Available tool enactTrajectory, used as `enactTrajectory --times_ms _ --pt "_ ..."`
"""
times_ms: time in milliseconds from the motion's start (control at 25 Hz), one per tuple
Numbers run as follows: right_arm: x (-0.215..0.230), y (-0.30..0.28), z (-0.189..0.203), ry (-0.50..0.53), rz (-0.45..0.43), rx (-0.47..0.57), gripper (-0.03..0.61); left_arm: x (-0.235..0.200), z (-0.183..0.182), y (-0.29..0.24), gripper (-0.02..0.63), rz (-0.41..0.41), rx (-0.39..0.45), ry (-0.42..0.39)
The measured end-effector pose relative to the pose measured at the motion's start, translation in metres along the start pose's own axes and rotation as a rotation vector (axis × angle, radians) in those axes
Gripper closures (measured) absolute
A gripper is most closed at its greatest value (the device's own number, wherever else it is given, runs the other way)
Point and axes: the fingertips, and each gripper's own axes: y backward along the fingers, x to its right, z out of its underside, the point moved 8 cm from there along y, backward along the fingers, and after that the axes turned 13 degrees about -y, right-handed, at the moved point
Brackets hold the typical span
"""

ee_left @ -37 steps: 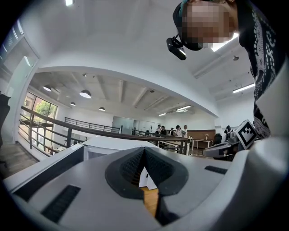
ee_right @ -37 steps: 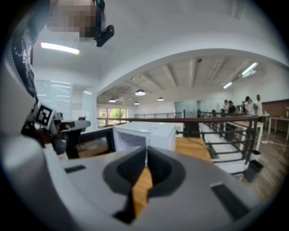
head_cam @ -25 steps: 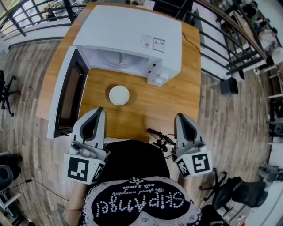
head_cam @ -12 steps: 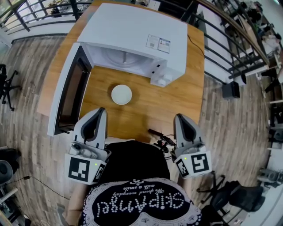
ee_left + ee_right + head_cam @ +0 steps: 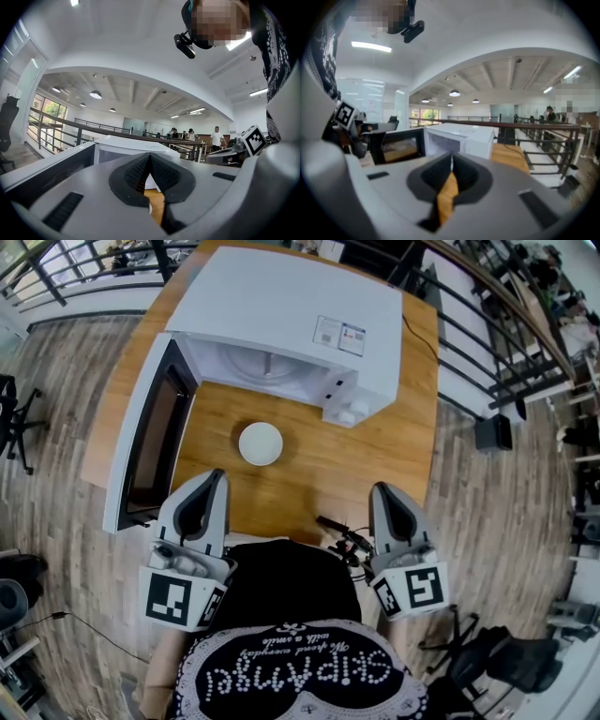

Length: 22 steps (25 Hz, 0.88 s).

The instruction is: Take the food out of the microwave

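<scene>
A white microwave (image 5: 291, 315) stands at the back of the wooden table (image 5: 375, 460), its door (image 5: 145, 432) swung wide to the left and its cavity (image 5: 253, 367) in view. A small round white bowl (image 5: 261, 443) sits on the table in front of the cavity. My left gripper (image 5: 214, 476) is shut and empty near the table's front edge, below the bowl. My right gripper (image 5: 379, 491) is shut and empty, further right at the front edge. In the left gripper view the microwave (image 5: 126, 145) shows past the closed jaws; in the right gripper view the microwave (image 5: 459, 136) stands ahead with its door (image 5: 398, 145) open.
A black cable or tool (image 5: 342, 532) lies at the table's front edge between the grippers. Railings (image 5: 487, 352) run along the right side and the back. Office chairs (image 5: 14, 432) stand on the wood floor to the left and another chair (image 5: 506, 652) at lower right.
Both grippers stay where they were, still shut. The head view has shifted slightly, so the microwave and bowl sit a little further right in the picture.
</scene>
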Motion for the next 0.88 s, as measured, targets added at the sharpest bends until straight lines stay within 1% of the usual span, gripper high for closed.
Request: enactTrajectory --times_ms 360,680,880 --pt "0.0003 -0.0036 -0.0023 0.000 0.019 0.001 0.543 -0.0037 0.0016 -0.0059 0.583 0.013 -0.014 0.011" --pt "-0.0002 -0.0033 -0.0010 0.002 0.023 -0.005 0.543 -0.0036 -0.0007 -0.0062 0.583 0.012 0.011 0.002" --pt "-0.0009 -0.0009 -0.0009 0.002 0.020 0.000 0.543 -0.0010 -0.0001 -0.0040 0.583 0.025 0.005 0.016"
